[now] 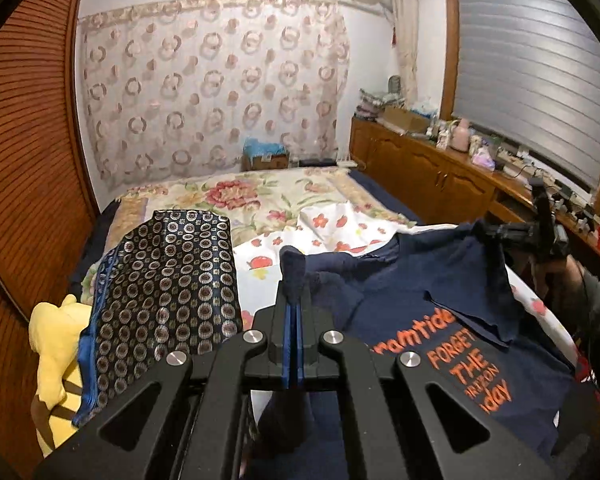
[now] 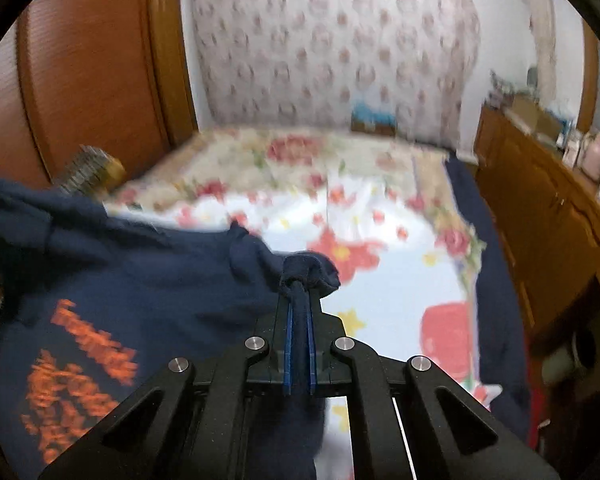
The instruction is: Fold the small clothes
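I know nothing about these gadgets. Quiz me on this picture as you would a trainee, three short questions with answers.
1. True or false: both grippers are shut on the navy T-shirt.
2. What colour is the lettering printed on it?
3. Which lies beside the shirt, near the left gripper: A) a patterned dark-blue cloth, B) a green towel, C) a straw hat?

Key
1. True; cloth bunches between the pads of the left gripper and of the right gripper.
2. Orange.
3. A, the patterned cloth, with a yellow plush toy next to it.
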